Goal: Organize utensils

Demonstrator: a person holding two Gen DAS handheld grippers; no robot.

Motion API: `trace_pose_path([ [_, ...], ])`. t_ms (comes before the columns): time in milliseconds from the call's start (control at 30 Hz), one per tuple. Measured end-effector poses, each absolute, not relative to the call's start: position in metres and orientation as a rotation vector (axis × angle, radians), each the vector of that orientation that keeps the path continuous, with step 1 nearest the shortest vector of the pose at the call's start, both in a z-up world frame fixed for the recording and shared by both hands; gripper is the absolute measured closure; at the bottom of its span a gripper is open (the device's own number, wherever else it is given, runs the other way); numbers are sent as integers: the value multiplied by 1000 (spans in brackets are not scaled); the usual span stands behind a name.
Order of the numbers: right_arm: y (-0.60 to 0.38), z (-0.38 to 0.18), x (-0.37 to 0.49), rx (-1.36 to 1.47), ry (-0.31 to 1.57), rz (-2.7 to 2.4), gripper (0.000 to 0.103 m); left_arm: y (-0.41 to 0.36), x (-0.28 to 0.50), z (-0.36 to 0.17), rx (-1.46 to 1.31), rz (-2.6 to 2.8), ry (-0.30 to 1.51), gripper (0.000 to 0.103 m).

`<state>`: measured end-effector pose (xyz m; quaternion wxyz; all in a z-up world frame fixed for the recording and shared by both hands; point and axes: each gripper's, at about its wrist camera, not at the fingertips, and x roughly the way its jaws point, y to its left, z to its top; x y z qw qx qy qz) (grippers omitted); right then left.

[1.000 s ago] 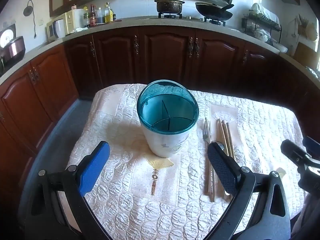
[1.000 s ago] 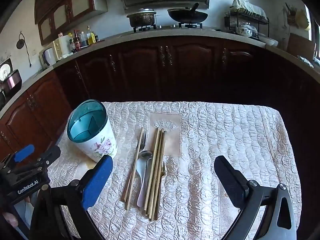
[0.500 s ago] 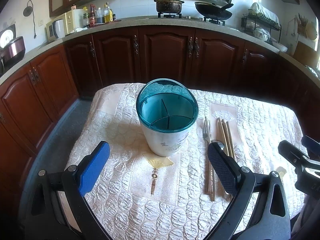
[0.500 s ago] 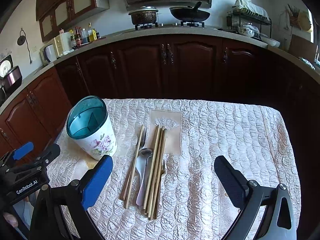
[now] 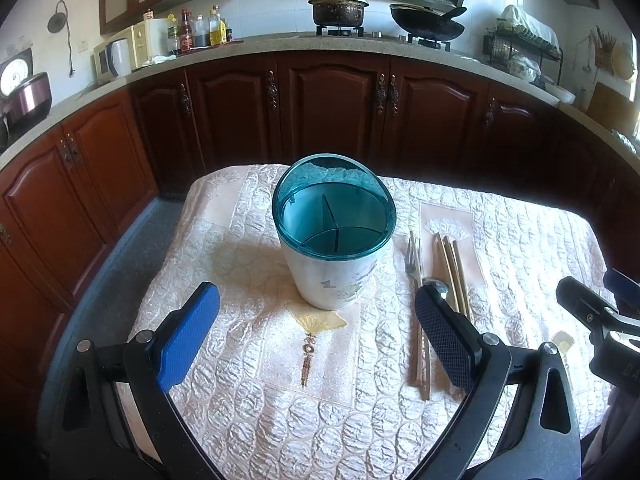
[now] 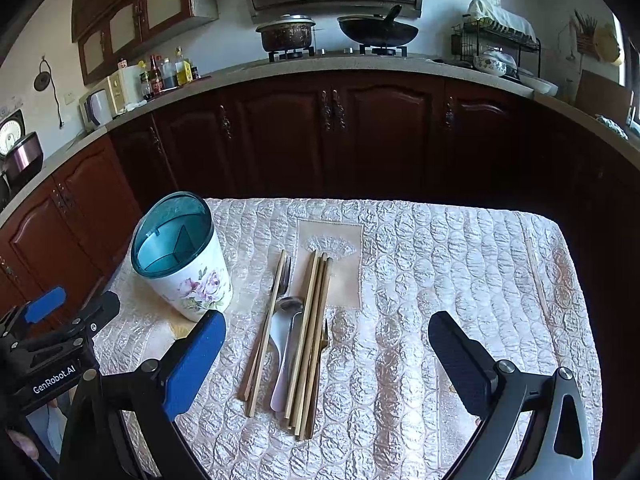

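A white floral utensil holder (image 5: 334, 256) (image 6: 188, 276) with a teal divided rim stands upright on the quilted tablecloth. To its right lies a bundle of wooden chopsticks (image 6: 310, 332) (image 5: 450, 268), a fork (image 6: 283, 276) (image 5: 413, 258) and a metal spoon (image 6: 286, 344), all lying lengthwise. My left gripper (image 5: 316, 320) is open and empty, just in front of the holder. My right gripper (image 6: 326, 348) is open and empty, above the near end of the utensils.
The cloth-covered table (image 6: 440, 272) ends at dark wooden cabinets (image 6: 332, 132) behind. One stray chopstick (image 6: 536, 276) lies near the table's right edge. A counter with a pot (image 6: 286, 34), a wok and a dish rack runs along the back.
Both grippers have shifted slightly; the views have risen a little. Both stay open and empty. The holder and utensils have not moved.
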<state>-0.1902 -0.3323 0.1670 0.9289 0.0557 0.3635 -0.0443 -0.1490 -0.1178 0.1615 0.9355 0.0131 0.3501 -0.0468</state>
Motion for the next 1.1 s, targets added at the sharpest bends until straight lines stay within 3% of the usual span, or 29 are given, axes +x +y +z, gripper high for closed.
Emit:
trace_pose_path([
  [1100, -334, 150, -188, 94, 790, -93, 1, -124, -147, 149, 33, -110, 753, 4],
])
